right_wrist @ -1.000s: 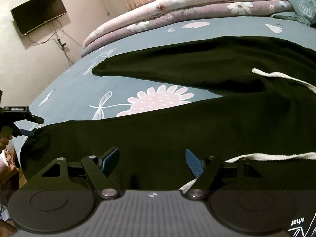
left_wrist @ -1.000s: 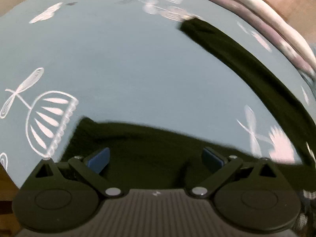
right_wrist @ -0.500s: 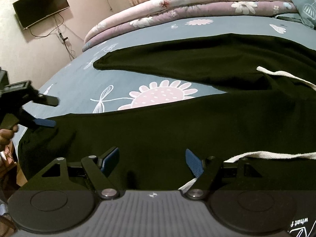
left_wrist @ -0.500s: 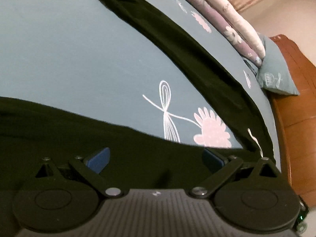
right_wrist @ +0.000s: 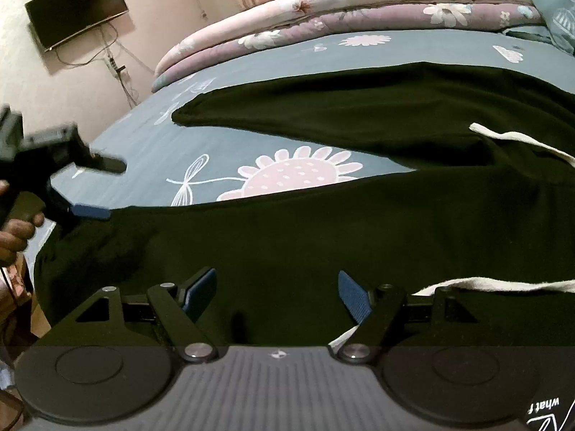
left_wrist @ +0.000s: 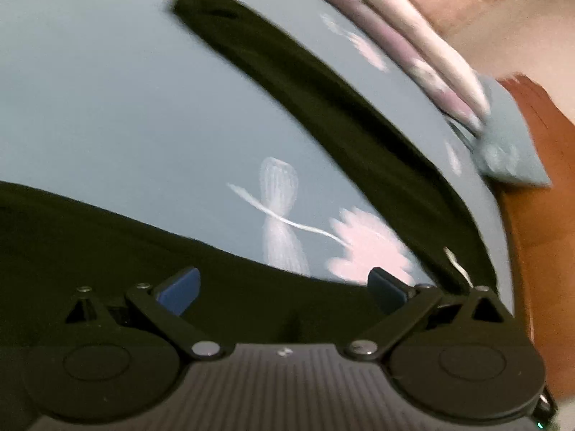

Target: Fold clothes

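The left gripper (right_wrist: 97,186) slid along the pants (right_wrist: 323,237) (black ones). Both it and the right gripper (right_wrist: 276,294) gape wide, holding nothing.

Bare blue bedsheet (right_wrist: 151,151) lies open between the two spread legs of the black trousers (right_wrist: 323,237), a flat lane running toward ten o'clock; stacked quilts (right_wrist: 359,10) wall off the bed's far edge at twelve o'clock. The left gripper (right_wrist: 97,186) hovers at nine o'clock over the near leg's hem; a white drawstring (right_wrist: 503,283) trails at three o'clock.
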Tool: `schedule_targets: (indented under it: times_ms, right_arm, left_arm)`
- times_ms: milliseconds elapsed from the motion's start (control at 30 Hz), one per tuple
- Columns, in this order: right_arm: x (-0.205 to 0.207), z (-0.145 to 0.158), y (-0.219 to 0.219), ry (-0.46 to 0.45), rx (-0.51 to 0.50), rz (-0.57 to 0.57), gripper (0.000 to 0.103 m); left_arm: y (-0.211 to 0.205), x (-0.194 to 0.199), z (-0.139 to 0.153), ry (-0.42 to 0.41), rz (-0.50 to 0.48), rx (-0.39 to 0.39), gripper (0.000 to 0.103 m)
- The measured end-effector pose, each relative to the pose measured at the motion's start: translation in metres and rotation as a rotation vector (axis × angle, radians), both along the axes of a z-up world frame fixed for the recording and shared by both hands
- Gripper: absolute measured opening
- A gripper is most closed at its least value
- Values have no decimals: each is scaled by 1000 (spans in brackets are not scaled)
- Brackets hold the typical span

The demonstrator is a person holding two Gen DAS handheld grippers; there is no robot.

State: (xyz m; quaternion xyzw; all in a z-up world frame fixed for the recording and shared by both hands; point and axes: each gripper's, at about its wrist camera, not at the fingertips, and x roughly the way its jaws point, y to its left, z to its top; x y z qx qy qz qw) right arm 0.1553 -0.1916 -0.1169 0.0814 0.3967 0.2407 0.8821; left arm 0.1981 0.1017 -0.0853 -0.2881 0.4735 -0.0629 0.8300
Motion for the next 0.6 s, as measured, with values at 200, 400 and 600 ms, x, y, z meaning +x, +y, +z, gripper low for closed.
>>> schedule_targets:
  times_ms: [200,400,600]
  right_arm:
    - [-21,15,-9,-75,-31,25,79]
    - [-21,30,-60,-149,-80,-157,79]
    - [-11,36,-110,-185,-16,-362,65]
  left_arm:
    - [-92,-10,18,-112,-206,94,99]
    - [-141,-8,2,-96,-299,326,99]
    - [-153,1,-24,-69,-361,239,99]
